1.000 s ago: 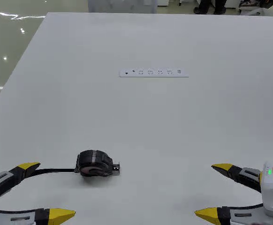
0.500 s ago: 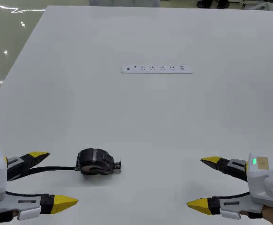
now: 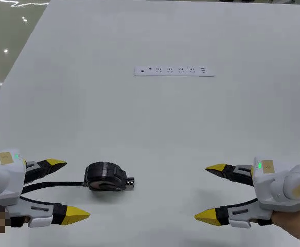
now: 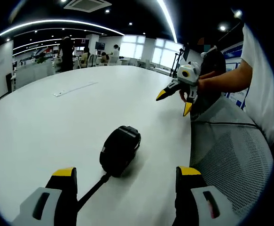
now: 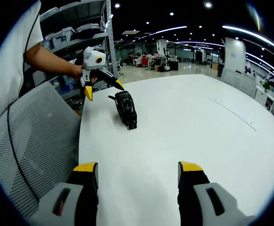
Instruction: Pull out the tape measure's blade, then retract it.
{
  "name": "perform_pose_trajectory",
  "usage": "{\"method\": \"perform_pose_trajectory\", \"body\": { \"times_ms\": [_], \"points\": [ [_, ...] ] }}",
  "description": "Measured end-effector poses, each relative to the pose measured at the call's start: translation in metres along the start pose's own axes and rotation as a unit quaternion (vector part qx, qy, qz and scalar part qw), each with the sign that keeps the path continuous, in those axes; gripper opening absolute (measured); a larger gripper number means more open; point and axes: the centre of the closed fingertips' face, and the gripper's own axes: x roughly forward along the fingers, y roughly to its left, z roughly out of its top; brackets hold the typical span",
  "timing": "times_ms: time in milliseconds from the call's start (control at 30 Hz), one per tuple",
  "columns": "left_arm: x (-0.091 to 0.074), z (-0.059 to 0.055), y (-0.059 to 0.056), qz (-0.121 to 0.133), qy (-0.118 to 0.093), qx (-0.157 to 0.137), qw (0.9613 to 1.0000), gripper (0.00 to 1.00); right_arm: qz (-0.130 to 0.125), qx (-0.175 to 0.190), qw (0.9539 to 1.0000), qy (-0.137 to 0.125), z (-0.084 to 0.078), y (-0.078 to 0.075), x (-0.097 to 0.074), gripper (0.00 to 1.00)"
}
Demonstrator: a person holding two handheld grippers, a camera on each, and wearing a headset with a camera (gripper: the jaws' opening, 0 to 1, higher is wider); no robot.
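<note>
head view: tape measure [image 3: 105, 177] on bench [image 3: 165, 118]; left claw [image 3: 73, 188] wide, empty, just beside it; right claw [image 3: 203, 192] wide, empty, well apart | left gripper view: tape measure ahead of 2 jaws, apart | right gripper view: tape measure beside left claw

White workbench [image 3: 191, 123], glossy greenish floor [image 3: 5, 36], ceiling strip lights [image 4: 167, 21], metal shelving [image 5: 109, 33], perhaps a mesh chair [image 5: 33, 136]

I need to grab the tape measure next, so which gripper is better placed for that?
Left, probably. The left gripper sits open close beside the tape measure, jaws aimed at its body. The right gripper, also open, is farther off, facing the hook.
</note>
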Motion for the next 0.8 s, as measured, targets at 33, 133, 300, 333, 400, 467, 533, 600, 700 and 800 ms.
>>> {"method": "perform_pose_trajectory", "body": {
  "times_ms": [33,133,300,333,400,467,533,600,700,800],
  "points": [
    [0.002,-0.001,0.001,-0.002,0.002,0.003,1.0,0.83,0.001,0.0,1.0,0.0,0.001,0.0,0.001,0.69],
    [0.006,-0.002,0.004,-0.008,0.008,0.008,0.9999,0.82,0.005,-0.002,1.0,0.001,0.002,-0.002,0.006,0.69],
    [0.012,-0.002,0.007,-0.019,0.021,0.021,0.9994,0.8,0.015,-0.006,0.9999,0.005,0.002,-0.001,0.013,0.69],
    [0.013,-0.002,0.008,-0.022,0.024,0.024,0.9992,0.8,0.017,-0.006,0.9998,0.006,0.003,0.0,0.015,0.69],
    [0.015,-0.002,0.009,-0.024,0.028,0.028,0.9989,0.77,0.02,-0.007,0.9998,0.007,0.002,-0.001,0.017,0.68],
    [0.017,-0.001,0.01,-0.03,0.032,0.031,0.9986,0.74,0.023,-0.007,0.9997,0.008,0.002,-0.001,0.019,0.68],
    [0.019,0.0,0.012,-0.032,0.034,0.031,0.9984,0.72,0.026,-0.008,0.9996,0.009,0.004,-0.001,0.021,0.68],
    [0.021,0.0,0.013,-0.035,0.038,0.033,0.9981,0.69,0.029,-0.008,0.9995,0.009,0.004,-0.001,0.024,0.67],
    [0.025,0.001,0.015,-0.038,0.039,0.036,0.9979,0.66,0.031,-0.009,0.9994,0.01,0.005,-0.002,0.027,0.67],
    [0.028,0.002,0.017,-0.042,0.042,0.041,0.9974,0.63,0.034,-0.007,0.9994,0.009,0.005,-0.001,0.029,0.67]
  ]
}}
